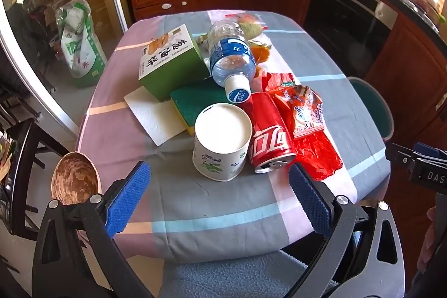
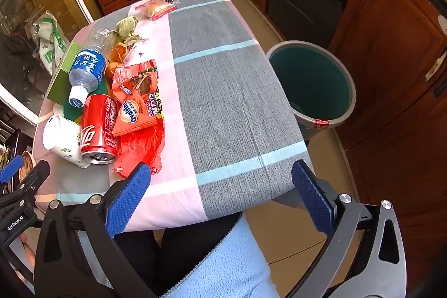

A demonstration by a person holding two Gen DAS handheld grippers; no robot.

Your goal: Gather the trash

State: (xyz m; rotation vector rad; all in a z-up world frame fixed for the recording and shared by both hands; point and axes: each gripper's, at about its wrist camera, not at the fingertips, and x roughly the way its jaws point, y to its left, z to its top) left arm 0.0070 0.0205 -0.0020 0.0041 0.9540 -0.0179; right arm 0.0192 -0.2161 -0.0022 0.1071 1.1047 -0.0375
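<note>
Trash lies heaped on the left half of your surface (image 2: 223,80), which is draped in a grey, pink and blue checked cloth. Your left tool (image 1: 219,178) hangs over the near edge with its blue pads spread wide and nothing between them; the white paper cup (image 1: 222,141) lies on its side just ahead of it, bottom facing you. Touching the cup's right side is a red cola can (image 1: 268,133), also lying down, its top end toward you. Beside the can sits an orange Ovaltine wrapper (image 1: 304,108) on top of a crumpled red plastic bag (image 1: 318,152). Behind the cup you have a green and yellow sponge (image 1: 192,102), a white paper napkin (image 1: 156,113) and a green carton (image 1: 170,57). A clear water bottle (image 1: 232,57) with a blue label rests tilted over the sponge, its white cap pointing at the can. Orange peel (image 2: 120,52) and smaller scraps lie behind the bottle.

Your right tool (image 2: 220,180) is likewise wide open and empty, hovering over the bare grey right part of the cloth near the front edge. Off the surface's right side stands a grey bin (image 2: 313,77) with a dark green interior, on the floor. A wooden bowl (image 1: 75,178) shows at the far left of the left wrist view.
</note>
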